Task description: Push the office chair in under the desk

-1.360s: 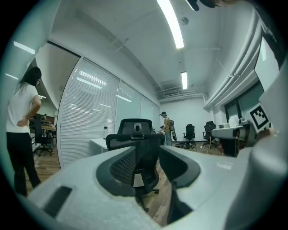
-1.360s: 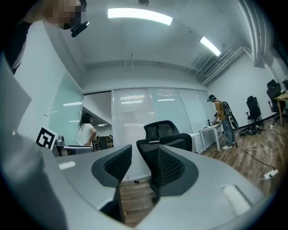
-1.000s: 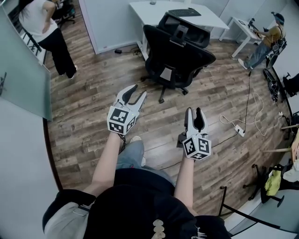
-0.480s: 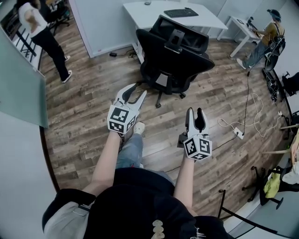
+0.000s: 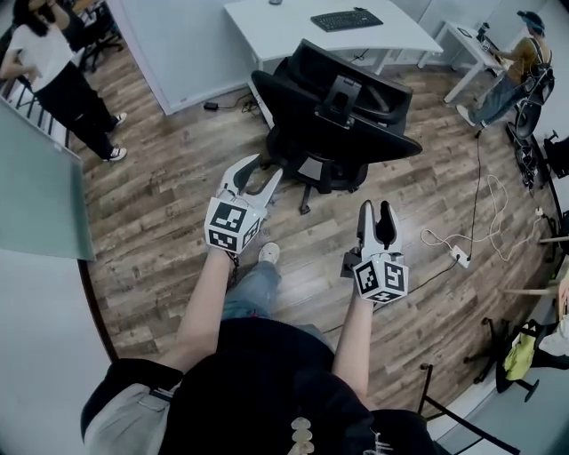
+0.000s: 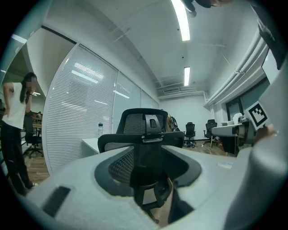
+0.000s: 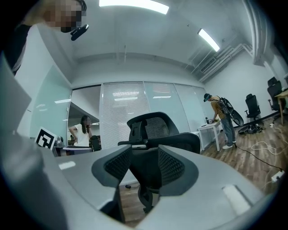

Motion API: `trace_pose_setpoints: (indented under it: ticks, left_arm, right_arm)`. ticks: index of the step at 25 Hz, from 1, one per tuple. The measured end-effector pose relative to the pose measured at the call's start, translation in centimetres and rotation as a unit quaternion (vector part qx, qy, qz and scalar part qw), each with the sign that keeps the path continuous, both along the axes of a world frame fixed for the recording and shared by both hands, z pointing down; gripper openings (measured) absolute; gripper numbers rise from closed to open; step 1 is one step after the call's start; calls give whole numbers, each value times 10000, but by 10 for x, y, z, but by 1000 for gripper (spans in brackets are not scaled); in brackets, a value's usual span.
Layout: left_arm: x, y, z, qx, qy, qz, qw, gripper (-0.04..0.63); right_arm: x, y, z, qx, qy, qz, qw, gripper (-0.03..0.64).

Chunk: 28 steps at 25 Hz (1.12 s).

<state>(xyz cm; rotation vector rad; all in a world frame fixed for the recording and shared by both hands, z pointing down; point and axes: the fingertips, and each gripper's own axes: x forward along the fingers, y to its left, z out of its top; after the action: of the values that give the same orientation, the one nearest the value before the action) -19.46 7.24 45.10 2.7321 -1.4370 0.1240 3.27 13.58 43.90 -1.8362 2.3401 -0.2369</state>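
Note:
The black mesh office chair (image 5: 333,115) stands on the wood floor with its back toward me, pulled out from the white desk (image 5: 284,31) beyond it. A keyboard (image 5: 347,18) lies on the desk. My left gripper (image 5: 260,171) hovers just short of the chair's left side; its jaws are opening, with nothing between them. My right gripper (image 5: 377,210) is open and empty, a little short of the chair's back. Each gripper view frames the chair between its jaws: the chair (image 6: 144,130) in the left one, the chair (image 7: 153,130) in the right one.
A person in a white top (image 5: 49,71) stands at the upper left by a glass partition (image 5: 40,195). Another person (image 5: 516,71) bends at a small white table at the upper right. A cable and power strip (image 5: 458,253) lie on the floor at the right.
The chair has come closer and larger in view as I stepped toward it. The left jaws stand slightly wider. The person at the upper left has moved further left.

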Motion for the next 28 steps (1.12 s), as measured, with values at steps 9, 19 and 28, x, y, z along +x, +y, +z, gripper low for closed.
trace_pose_setpoints:
  ticks: [9, 19, 28]
  left_arm:
    - [10, -103, -25, 168, -99, 279, 9994, 181]
    - [18, -175, -40, 371, -254, 472, 9979, 181]
    - [28, -202, -42, 306, -172, 512, 9981, 181]
  right_arm:
    - [0, -96, -24, 143, 29, 202, 9997, 172]
    - [9, -165, -37, 349, -53, 417, 9985, 171]
    - [23, -192, -38, 265, -60, 445, 9986, 170]
